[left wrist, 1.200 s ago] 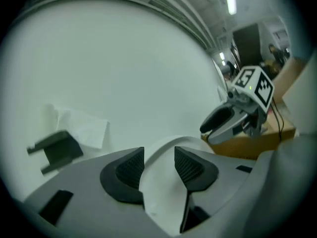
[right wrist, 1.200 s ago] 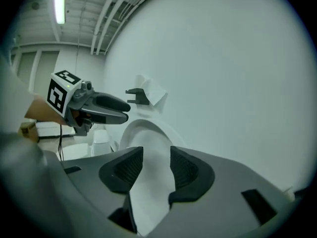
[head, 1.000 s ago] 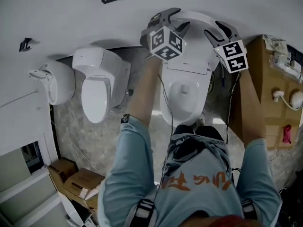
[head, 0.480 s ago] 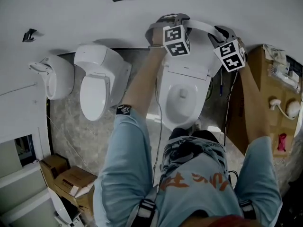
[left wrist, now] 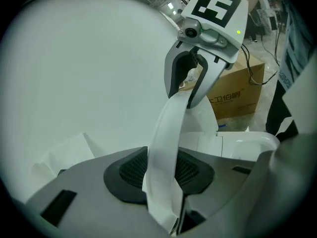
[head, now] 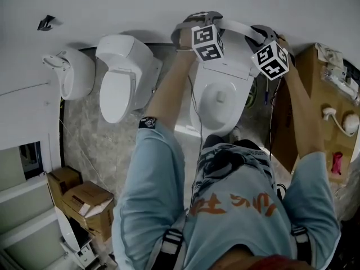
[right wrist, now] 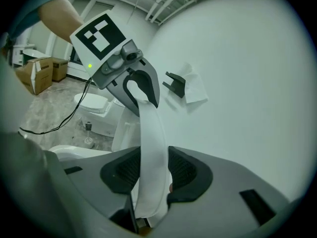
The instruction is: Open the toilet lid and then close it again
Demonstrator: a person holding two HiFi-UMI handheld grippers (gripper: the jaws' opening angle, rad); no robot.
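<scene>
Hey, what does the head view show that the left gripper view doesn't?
Only the head view: a second toilet to the left and stacked boxes on the floor. Only the left gripper view: the left gripper's jaws, just closed, clamping the raised lid's edge. Both: the lid, the right gripper, also just closed on it, and the big cardboard box.

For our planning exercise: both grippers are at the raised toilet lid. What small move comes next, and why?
Probably tip the toilet lid forward toward the seat: left gripper and right gripper have just closed on its upright top rim, so opening looks done.
</scene>
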